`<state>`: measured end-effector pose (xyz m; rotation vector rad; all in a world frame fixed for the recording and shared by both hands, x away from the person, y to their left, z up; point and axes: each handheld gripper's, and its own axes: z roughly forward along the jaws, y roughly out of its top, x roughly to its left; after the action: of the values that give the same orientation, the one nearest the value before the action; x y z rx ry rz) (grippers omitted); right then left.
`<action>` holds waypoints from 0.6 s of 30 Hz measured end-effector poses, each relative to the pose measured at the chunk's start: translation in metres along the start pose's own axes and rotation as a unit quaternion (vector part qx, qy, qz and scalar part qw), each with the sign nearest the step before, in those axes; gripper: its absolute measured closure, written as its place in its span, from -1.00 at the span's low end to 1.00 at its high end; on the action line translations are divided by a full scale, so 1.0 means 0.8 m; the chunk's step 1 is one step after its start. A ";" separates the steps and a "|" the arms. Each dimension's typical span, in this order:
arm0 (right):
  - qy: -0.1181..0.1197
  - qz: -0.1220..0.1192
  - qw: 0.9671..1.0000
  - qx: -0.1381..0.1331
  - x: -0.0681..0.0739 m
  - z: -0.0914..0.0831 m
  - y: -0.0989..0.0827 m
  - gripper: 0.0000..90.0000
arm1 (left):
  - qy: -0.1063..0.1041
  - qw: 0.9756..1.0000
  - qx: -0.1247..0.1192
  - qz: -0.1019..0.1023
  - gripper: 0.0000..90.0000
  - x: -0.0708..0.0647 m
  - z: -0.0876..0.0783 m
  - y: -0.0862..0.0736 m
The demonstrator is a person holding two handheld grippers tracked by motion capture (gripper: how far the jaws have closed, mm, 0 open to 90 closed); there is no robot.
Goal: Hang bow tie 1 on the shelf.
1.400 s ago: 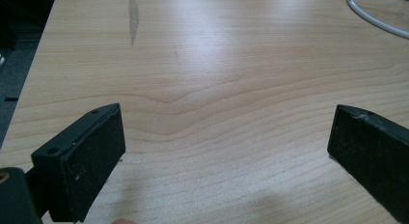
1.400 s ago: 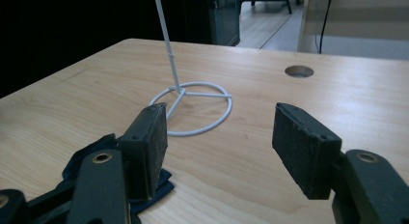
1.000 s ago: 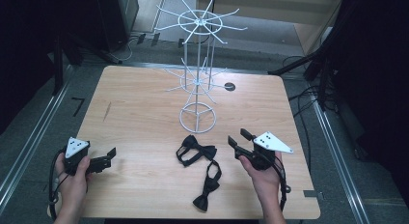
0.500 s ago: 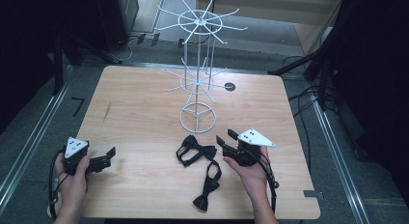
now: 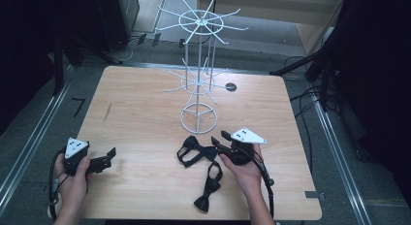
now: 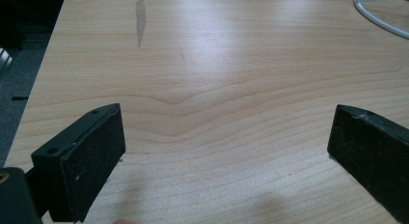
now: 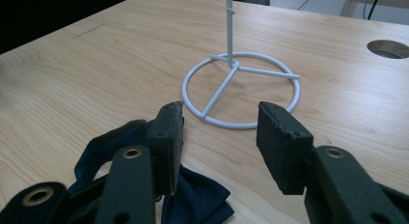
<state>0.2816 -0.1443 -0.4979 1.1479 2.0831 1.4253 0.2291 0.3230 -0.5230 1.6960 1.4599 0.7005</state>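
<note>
Two dark bow ties lie on the table [image 5: 145, 118], both in front of the white wire stand [image 5: 198, 89], on the person's side of it. The first bow tie [image 5: 191, 151] is just in front of the round base [image 7: 241, 91] of the stand. The second bow tie [image 5: 208, 186] lies further from the stand, near the front edge of the table.

The right gripper [image 5: 224, 139] is just beside the first bow tie, also in front of the stand base. Its jaws are partly apart and hold nothing. In the right gripper view one jaw stands over the dark blue cloth of the bow tie [image 7: 193, 200], with the base ring behind.

The left gripper [image 5: 107, 158] is well apart from the stand, toward the front left corner of the table. Its jaws are wide apart and hold nothing, with bare wood between them. Each gripper is held by a hand [image 5: 245, 174].
</note>
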 end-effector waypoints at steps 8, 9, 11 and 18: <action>0.006 -0.004 1.000 0.011 0.004 0.013 -0.004 0.23 | 0.001 1.000 0.000 0.000 -1.00 0.000 0.000 0.000; 0.007 -0.005 1.000 0.013 0.005 0.015 -0.004 0.24 | 0.000 1.000 0.001 0.000 -1.00 0.000 0.000 0.000; 0.010 -0.007 1.000 0.015 0.007 0.018 -0.005 0.26 | 0.000 1.000 0.001 0.000 -1.00 0.001 0.000 0.000; 0.023 -0.012 0.999 0.031 0.014 0.028 -0.008 0.33 | 0.000 1.000 0.002 0.000 -1.00 0.001 0.000 0.000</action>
<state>0.2878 -0.1233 -0.5115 1.1199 2.1801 1.3986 0.2296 0.3233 -0.5228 1.7001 1.4624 0.6986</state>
